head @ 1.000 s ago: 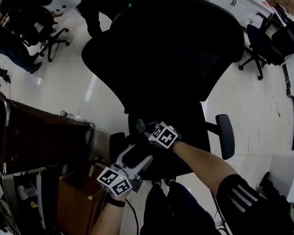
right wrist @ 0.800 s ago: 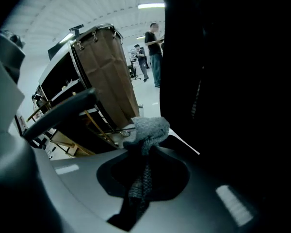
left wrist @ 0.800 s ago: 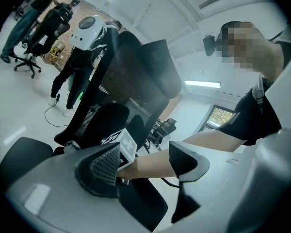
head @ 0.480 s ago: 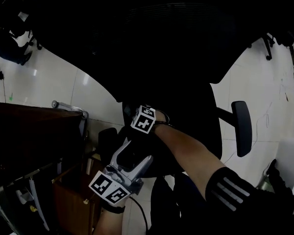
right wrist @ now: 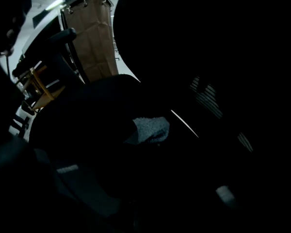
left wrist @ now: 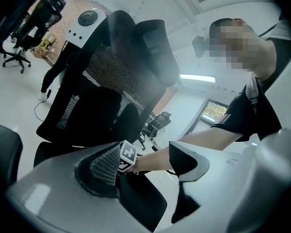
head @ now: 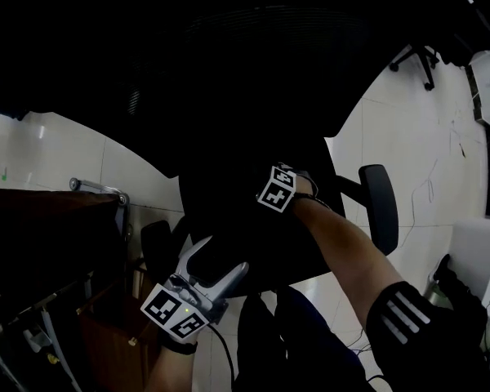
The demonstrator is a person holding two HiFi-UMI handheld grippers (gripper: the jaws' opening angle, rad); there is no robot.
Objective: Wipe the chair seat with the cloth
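Note:
The black office chair fills the head view, its seat (head: 245, 235) below the big backrest (head: 253, 72). My right gripper (head: 274, 189) is over the seat's middle, its marker cube showing and its jaws lost in the dark. In the right gripper view a grey-blue cloth (right wrist: 148, 130) sticks out at the tips of the right gripper (right wrist: 144, 143), which looks shut on it, pressed to the dark seat. My left gripper (head: 222, 256) hovers at the seat's front left edge. In the left gripper view it (left wrist: 145, 166) is open, nothing between its pads (left wrist: 105, 170).
The chair's armrests (head: 379, 207) (head: 156, 250) stick out on both sides of the seat. A dark brown cabinet (head: 41, 227) with a metal rail stands close on the left. White tiled floor (head: 408, 145) lies to the right, with another chair base (head: 416, 55) far off.
My right gripper has slid to the right across the seat with the cloth. The left gripper has stayed near the seat's front edge. The head camera has shifted slightly.

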